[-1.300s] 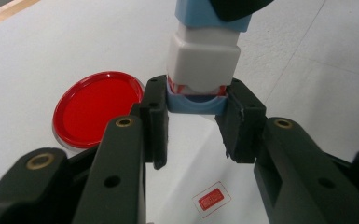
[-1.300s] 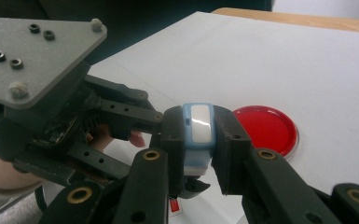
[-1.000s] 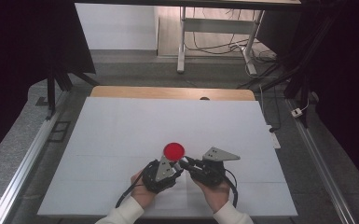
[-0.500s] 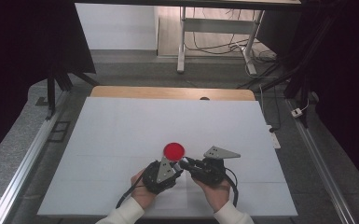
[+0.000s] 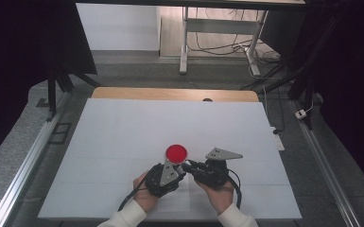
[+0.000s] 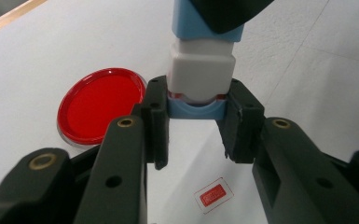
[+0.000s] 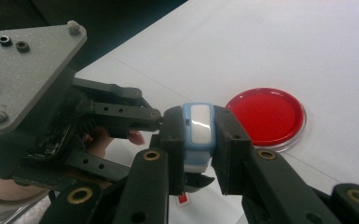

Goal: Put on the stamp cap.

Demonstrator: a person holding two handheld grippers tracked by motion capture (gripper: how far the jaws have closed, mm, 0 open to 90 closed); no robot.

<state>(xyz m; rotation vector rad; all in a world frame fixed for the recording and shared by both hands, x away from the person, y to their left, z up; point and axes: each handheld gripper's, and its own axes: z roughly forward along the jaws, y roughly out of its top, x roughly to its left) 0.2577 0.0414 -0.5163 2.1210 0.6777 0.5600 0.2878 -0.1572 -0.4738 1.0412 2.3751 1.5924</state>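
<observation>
My black tongs [image 6: 196, 122] flank a pale blue and white block [image 6: 201, 70]; the red dish [image 6: 100, 103] sits on the white worktop [image 5: 123, 132].

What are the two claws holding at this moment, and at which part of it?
Both hold one small blue-and-white stamp. The left claw is shut on its blue end, the right claw on the sides of the opposite end. It hangs above the table, beside the red lid.

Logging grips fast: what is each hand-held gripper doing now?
Left hand-held gripper: closed on the stamp.
Right hand-held gripper: closed on the same stamp.
</observation>
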